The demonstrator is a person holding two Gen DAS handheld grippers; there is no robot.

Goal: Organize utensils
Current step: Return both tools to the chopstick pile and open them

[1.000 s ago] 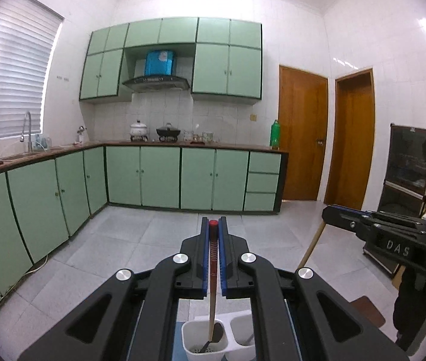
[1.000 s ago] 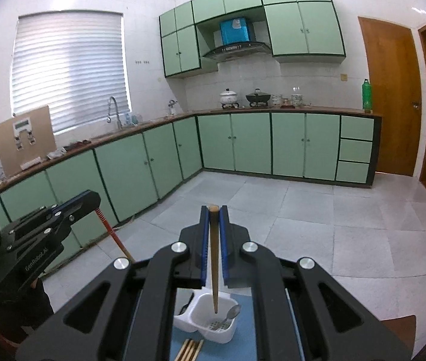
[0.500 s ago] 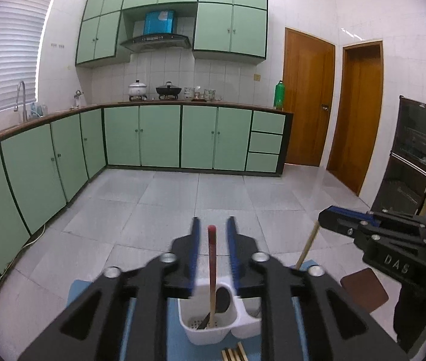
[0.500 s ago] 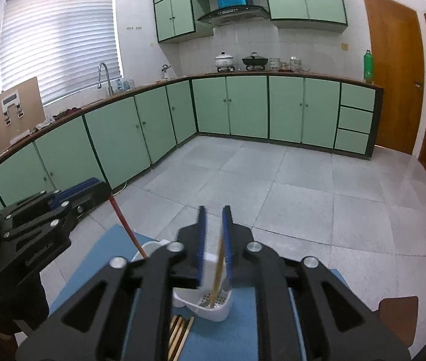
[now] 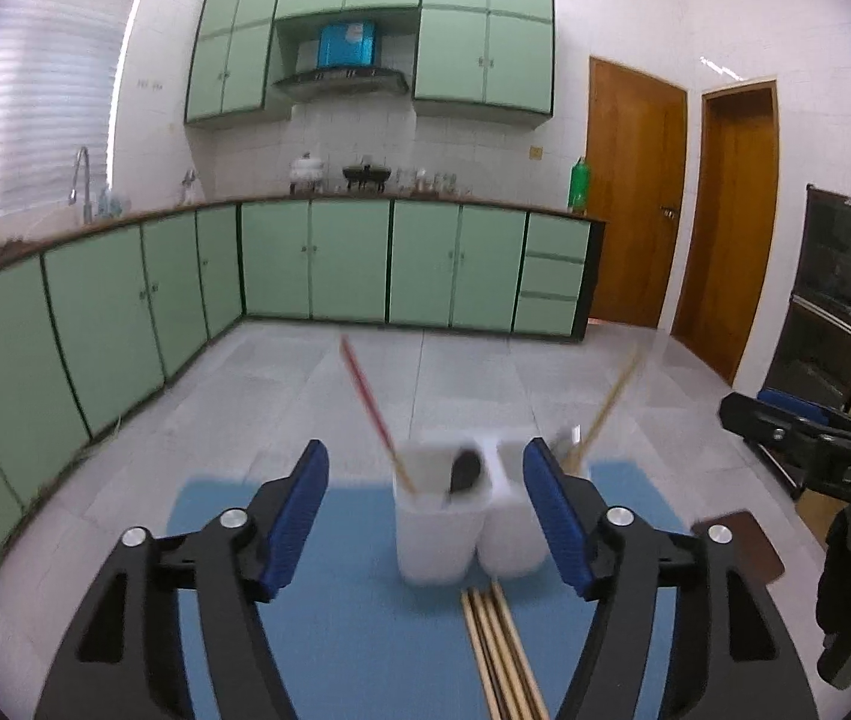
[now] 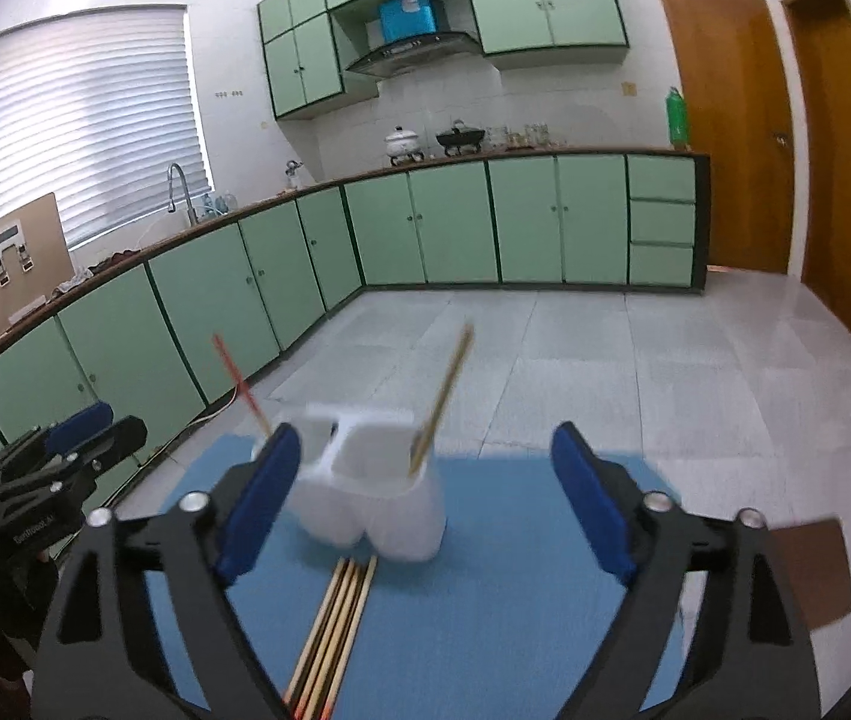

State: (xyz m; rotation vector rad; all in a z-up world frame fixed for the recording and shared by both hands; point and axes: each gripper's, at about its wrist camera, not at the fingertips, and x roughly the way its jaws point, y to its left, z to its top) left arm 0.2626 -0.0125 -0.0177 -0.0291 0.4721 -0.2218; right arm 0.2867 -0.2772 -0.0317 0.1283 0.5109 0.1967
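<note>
A white two-compartment holder [image 5: 455,534] [image 6: 383,510] stands on a blue mat [image 5: 335,600]. A red chopstick [image 5: 365,402] [image 6: 239,384] leans left out of one compartment, beside a dark spoon [image 5: 464,468]. A wooden chopstick [image 5: 605,402] [image 6: 443,402] leans out of the other. My left gripper [image 5: 425,474] hangs just before the holder, its jaws opening, pads touching nothing. My right gripper [image 6: 425,456] does the same from the other side, jaws opening and empty. Several wooden chopsticks [image 5: 497,642] [image 6: 335,630] lie in a bundle on the mat in front of the holder.
A brown board [image 5: 737,546] [image 6: 809,570] lies off the mat's right edge. Each gripper shows in the other's view: the right gripper [image 5: 797,432] at the right edge, the left gripper [image 6: 59,450] at the left. Green kitchen cabinets and tiled floor lie beyond the table.
Both grippers were shut on a chopstick each; both have spread their jaws and let go. The chopsticks now lean in the holder. Both grippers have sunk toward the mat.
</note>
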